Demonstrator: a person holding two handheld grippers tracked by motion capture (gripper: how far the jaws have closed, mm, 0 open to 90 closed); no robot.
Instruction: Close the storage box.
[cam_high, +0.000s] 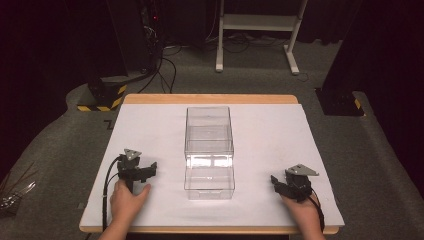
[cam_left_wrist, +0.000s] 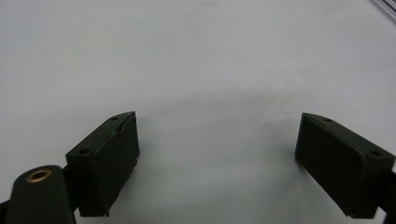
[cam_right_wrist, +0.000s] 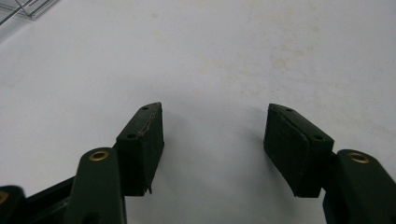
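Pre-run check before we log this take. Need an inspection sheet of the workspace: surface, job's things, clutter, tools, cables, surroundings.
Surface: white sheet over a wooden table; faint stains in the right gripper view.
Job's things: clear box at centre, its clear drawer pulled out toward the person; looks empty.
Clutter: nothing seen on the sheet.
Tools: left tool and right tool both open, holding nothing, either side of the drawer.
Cables: black cable trails from the left tool; loose cables on the floor behind.
Surroundings: grey carpet, white stand, dark curtains.
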